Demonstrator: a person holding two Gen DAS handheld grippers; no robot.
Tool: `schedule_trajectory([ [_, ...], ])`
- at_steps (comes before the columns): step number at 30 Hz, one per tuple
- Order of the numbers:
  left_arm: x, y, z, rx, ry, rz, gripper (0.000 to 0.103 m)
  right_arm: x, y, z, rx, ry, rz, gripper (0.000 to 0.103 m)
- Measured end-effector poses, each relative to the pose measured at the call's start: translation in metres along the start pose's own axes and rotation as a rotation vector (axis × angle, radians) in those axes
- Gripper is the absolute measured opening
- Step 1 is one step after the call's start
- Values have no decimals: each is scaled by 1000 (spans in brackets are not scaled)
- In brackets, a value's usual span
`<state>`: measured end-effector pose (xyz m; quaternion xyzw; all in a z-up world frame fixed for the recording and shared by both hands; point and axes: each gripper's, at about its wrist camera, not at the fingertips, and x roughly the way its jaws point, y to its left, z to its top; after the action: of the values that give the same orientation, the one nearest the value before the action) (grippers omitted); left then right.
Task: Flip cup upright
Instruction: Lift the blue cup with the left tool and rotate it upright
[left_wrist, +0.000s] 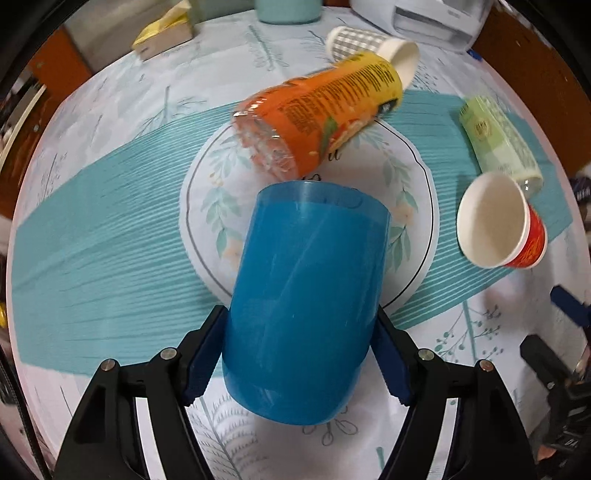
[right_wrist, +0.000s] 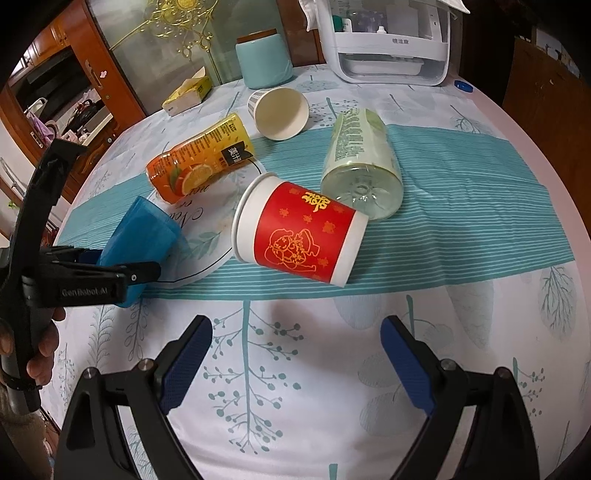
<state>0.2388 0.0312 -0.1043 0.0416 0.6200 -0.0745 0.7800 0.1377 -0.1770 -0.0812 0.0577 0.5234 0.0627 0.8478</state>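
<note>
Sitting tilted between the two blue pads of the left gripper (left_wrist: 299, 354) is the blue cup (left_wrist: 306, 299), squeezed on both sides. The right camera shows the cup leaning over, with one end pointing out toward the middle of the table (right_wrist: 480, 332) and the other end back at the gripper. I cannot tell which end is the open one. The cup is over the near edge of a round white mat (left_wrist: 413, 206) with leaves drawn on it, and I cannot tell if it touches the mat. Just past the cup, an orange juice bottle (left_wrist: 321, 118) lies on its side across the far part of the mat. Behind that, a gray checked paper cup (left_wrist: 369, 48) lies on its side too. Off to the right, a red paper cup (right_wrist: 299, 232) with gold pictures lies on its side on a teal striped cloth (right_wrist: 461, 206), and its open mouth faces the blue cup. A clear green bottle (right_wrist: 362, 158) lies just behind the red cup. The right gripper (right_wrist: 297, 365) is wide open with nothing between its pads, low over the white tablecloth near the red cup. At the back of the table stand a light blue jar (right_wrist: 264, 59), a yellow tissue box (right_wrist: 188, 92) and a white machine (right_wrist: 388, 40).
</note>
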Motion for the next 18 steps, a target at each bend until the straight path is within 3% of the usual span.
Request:
schedule_trajectory([
  [9, -29, -1, -28, -173, -8, -93, 73, -11, -3, -6, 7, -9, 12, 93],
  [18, -41, -25, -88, -323, -26, -144, 73, -31, -11, -22, 15, -35, 19, 93],
])
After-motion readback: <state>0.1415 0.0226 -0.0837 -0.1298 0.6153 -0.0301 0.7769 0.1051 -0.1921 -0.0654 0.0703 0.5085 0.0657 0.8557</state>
